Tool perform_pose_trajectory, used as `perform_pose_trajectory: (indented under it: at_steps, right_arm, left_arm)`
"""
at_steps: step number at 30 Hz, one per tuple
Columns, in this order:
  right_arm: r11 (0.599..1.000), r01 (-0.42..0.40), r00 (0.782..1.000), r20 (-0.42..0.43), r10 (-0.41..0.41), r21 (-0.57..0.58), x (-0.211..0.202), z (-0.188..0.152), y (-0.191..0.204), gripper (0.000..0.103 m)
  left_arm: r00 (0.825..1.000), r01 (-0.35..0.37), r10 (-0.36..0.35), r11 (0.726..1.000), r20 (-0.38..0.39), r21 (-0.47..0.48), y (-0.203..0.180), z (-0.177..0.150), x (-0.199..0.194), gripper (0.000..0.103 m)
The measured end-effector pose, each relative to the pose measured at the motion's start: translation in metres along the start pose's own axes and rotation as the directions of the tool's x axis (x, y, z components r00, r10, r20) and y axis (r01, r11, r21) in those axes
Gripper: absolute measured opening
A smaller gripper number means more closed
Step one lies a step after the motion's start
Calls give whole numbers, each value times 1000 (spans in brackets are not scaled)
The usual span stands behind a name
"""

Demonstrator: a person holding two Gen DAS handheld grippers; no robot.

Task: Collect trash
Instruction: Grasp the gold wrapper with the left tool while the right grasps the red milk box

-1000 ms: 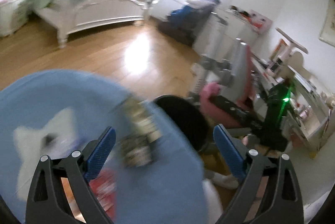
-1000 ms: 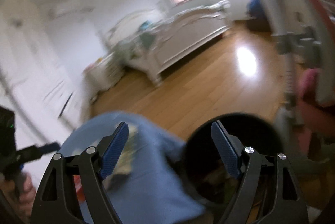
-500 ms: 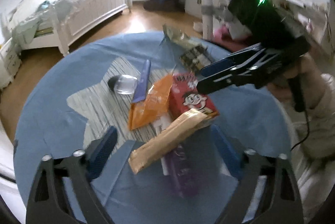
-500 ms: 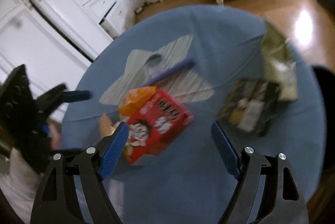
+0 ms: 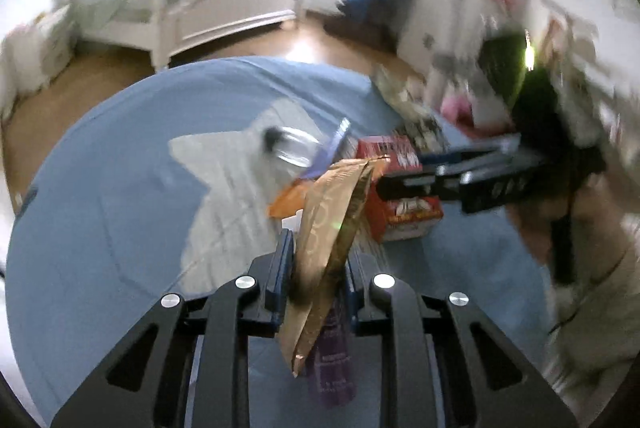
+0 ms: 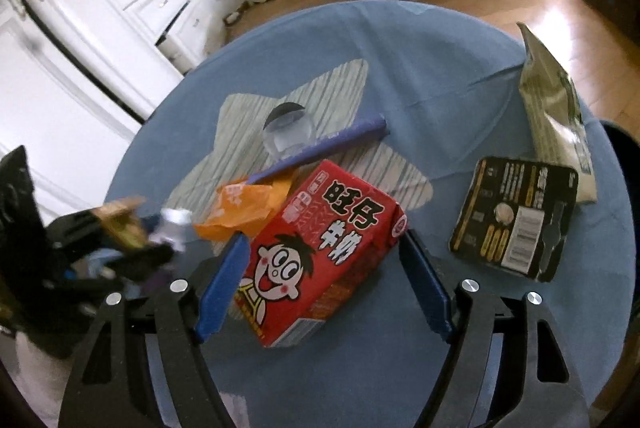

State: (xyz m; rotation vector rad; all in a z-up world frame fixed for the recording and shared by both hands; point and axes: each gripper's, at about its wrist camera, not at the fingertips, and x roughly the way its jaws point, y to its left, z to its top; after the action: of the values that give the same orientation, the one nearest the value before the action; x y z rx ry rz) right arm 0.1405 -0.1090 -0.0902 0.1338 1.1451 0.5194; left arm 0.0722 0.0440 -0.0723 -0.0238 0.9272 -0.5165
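Note:
Trash lies on a round blue-covered table (image 6: 400, 48). My left gripper (image 5: 316, 268) has its jaws closing on a golden-brown wrapper (image 5: 332, 212), which stands up pinched between the pads. A purple packet (image 5: 332, 356) lies beneath it. My right gripper (image 6: 324, 288) straddles a red drink carton (image 6: 332, 240) with a cartoon face; its jaws are closing, and a gap still shows at the right pad. An orange wrapper (image 6: 244, 208) lies just left of the carton. The left gripper (image 6: 120, 244) appears blurred at the left of the right wrist view.
A purple strip (image 6: 332, 144) and a clear domed object (image 6: 286, 132) lie on the star patch. At the table's right sit a black packet (image 6: 516, 216) and a gold-and-white bag (image 6: 556, 108). A dark bin (image 6: 624, 156) stands beyond the right edge. A bed and white cabinets stand behind.
Both grippers swung from the room over to the table. The left jaws closed around the brown wrapper and tipped it upright. The right gripper came down around the red carton.

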Motion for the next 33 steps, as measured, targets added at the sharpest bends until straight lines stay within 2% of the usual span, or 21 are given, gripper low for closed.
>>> perform_pose_trajectory:
  at_steps: [4, 7, 8, 9, 10, 12, 13, 15, 16, 19, 23, 24, 26, 27, 28, 30, 33]
  right_arm:
    - [998, 25, 1000, -2, -25, -66, 6, -5, 11, 78]
    - [993, 23, 1000, 0, -23, -117, 9, -10, 22, 77]
    - [991, 33, 999, 13, -32, -127, 8, -12, 23, 71]
    - [991, 27, 1000, 6, -27, -132, 8, -13, 22, 53]
    - [991, 27, 1000, 6, -26, -132, 8, -15, 19, 44]
    - [993, -2, 999, 32, 6, -116, 0, -19, 10, 37]
    - [995, -45, 998, 41, 49, -89, -6, -20, 2, 35]
    - [994, -98, 992, 75, 102, -57, -20, -25, -11, 34]
    - [994, -99, 991, 82, 103, -53, -24, -26, -15, 34]
    - [995, -87, 991, 100, 91, -44, -34, -34, -25, 34]
    - [998, -49, 993, 101, 53, -40, -35, -49, -30, 34]
    - [998, -28, 995, 99, 32, -50, -35, -52, -31, 34]
    - [997, 9, 997, 78, -2, -83, -31, -58, -29, 34]
    - [995, 25, 997, 71, -19, -94, -29, -61, -28, 34]
    - [994, 42, 997, 68, -35, -103, -27, -63, -27, 35]
    - [994, 43, 998, 55, -38, -102, -23, -62, -27, 40]
    - [997, 24, 998, 61, -19, -77, -20, -56, -30, 51]
  left_arm:
    - [999, -28, 31, 997, 36, -78, 11, -1, -15, 23]
    - [999, 16, -11, 992, 45, -128, 14, 1, -15, 23]
    - [999, 28, -21, 989, 47, -143, 14, 3, -14, 23]
    - [998, 38, -31, 987, 49, -156, 15, 5, -13, 23]
    - [998, 52, -44, 984, 53, -170, 14, 6, -16, 23]
    - [996, 68, -58, 981, 64, -179, 10, 8, -19, 23]
    - [995, 77, -65, 981, 72, -176, 8, 9, -22, 23]
    - [994, 90, -79, 983, 77, -162, 3, 13, -22, 23]
    - [994, 90, -79, 983, 75, -161, 1, 15, -19, 23]
    - [995, 90, -81, 982, 59, -166, 2, 18, -13, 23]
    - [1000, 28, -28, 985, 6, -170, 6, 13, -2, 25]
    - [1000, 27, -28, 984, -3, -175, 7, 12, -2, 27]
    - [1000, 7, -12, 984, -26, -178, 10, 11, 0, 54]
    - [1000, -20, 16, 985, -23, -174, 9, 9, -1, 79]
    - [999, -38, 38, 985, -2, -168, 10, 7, -3, 83]
    - [1000, -10, 9, 986, -2, -167, 12, 5, -2, 83]
    - [999, -41, 39, 985, -16, -170, 17, 3, 5, 82]
